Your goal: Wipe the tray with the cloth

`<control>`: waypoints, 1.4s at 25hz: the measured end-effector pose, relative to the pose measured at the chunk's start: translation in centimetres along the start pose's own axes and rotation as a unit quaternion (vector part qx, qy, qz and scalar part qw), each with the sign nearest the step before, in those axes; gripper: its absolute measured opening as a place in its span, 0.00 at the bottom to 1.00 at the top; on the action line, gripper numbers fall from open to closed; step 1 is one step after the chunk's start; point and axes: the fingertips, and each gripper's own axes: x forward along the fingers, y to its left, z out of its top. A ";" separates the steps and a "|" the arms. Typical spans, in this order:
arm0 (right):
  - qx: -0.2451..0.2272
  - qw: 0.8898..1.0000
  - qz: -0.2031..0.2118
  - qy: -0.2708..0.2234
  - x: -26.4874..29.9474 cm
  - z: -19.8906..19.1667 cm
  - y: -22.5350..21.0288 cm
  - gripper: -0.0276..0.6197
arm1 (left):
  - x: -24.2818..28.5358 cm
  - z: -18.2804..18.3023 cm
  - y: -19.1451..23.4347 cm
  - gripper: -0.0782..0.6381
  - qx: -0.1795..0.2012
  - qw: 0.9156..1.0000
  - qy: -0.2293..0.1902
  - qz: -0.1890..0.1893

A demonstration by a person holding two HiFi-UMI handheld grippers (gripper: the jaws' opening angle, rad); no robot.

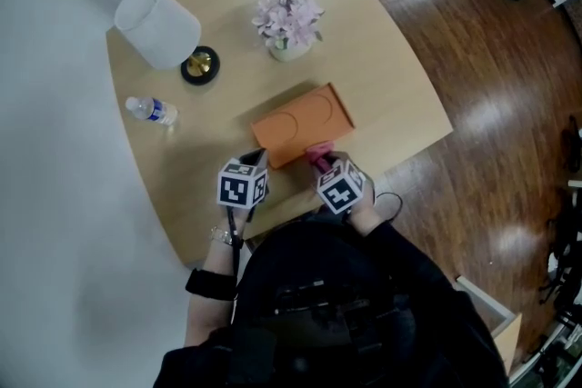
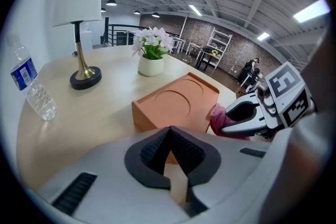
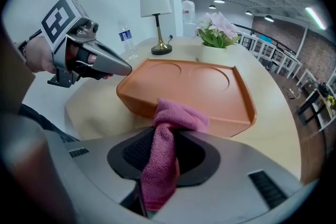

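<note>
An orange tray [image 1: 302, 124] with two round recesses lies on the light wooden table [image 1: 400, 95]. My right gripper [image 1: 320, 163] is shut on a pink cloth [image 1: 317, 155] at the tray's near edge. In the right gripper view the cloth [image 3: 169, 139] hangs between the jaws and bunches against the tray's near rim [image 3: 210, 122]. My left gripper [image 1: 258, 159] is shut and holds nothing, its tip by the tray's near left corner; whether it touches is not clear. The left gripper view shows its shut jaws [image 2: 170, 131] before the tray [image 2: 176, 105], with the right gripper [image 2: 251, 116] beside it.
A white-shaded lamp [image 1: 159, 27] on a black and gold base, a water bottle [image 1: 152, 111] and a pot of pale flowers [image 1: 289, 24] stand on the table's far half. The table's near edge runs just below both grippers. Dark wooden floor [image 1: 491, 141] lies to the right.
</note>
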 end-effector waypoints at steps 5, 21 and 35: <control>-0.005 1.000 0.019 -0.006 0.1 0.4 1.5 0.23 | 0.0 0.0 0.1 0.11 0.006 1.000 0.004 0.001; -0.038 0.991 0.129 0.009 4.7 0.3 9.6 0.23 | 0.1 0.0 0.2 0.11 0.027 0.999 0.019 -0.002; 0.055 0.996 0.069 -0.001 3.1 -2.4 0.1 0.22 | 0.0 0.0 0.2 0.11 0.026 0.999 0.028 0.000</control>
